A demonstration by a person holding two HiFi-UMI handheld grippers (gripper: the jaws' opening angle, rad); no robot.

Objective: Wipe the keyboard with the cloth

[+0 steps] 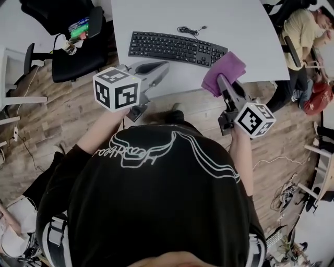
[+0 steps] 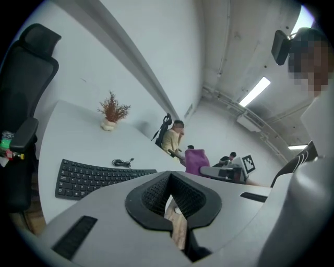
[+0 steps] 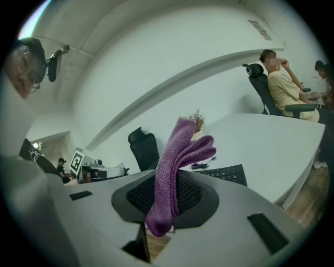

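Hazard assessment: the right gripper (image 1: 223, 86) clamps the purple cloth (image 1: 225, 69) on a narrow fold only, with most of the fabric bunched loose beyond the jaws. Drag across the keys is likely to pull that fold out, or to catch the loose folds on the key edges. The keyboard (image 1: 175, 48) lies free on the white bench (image 1: 156, 15) and nothing braces it, so a firm stroke may skid it or tug its coiled cable (image 1: 190, 29), which lies at 12 o'clock from it. The left gripper (image 1: 154, 68) has its jaws together on nothing and hovers near the keyboard's front edge, at about 7 o'clock from its centre. It could serve as a brace, but it is not touching. Position: in the head view the cloth sits at the keyboard's right end, at about 4 o'clock from its centre. Whether it touches the keys cannot be determined. In the right gripper view the keys appear at 3 o'clock from the cloth.
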